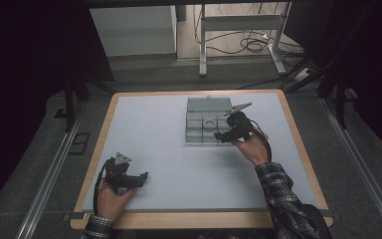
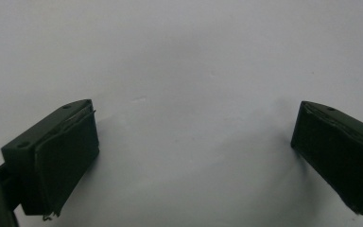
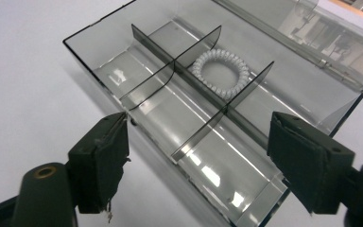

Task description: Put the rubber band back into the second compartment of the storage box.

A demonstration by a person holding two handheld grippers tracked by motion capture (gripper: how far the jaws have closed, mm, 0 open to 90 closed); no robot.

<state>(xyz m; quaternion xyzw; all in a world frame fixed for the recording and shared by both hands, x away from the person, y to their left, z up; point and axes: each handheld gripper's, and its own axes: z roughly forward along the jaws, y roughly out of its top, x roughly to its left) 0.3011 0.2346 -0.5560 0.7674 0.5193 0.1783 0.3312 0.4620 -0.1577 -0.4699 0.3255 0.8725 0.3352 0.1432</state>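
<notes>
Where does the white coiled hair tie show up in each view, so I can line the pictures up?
High view: the white coiled hair tie lies in a far-row compartment of the clear divided box, at upper centre.
Left gripper view: not in it; bare white table between the open jaws.
Right gripper view: upper centre, beyond the long divider, ahead of the open right hand-held gripper.
Shared landmark: the box's open lid.
</notes>
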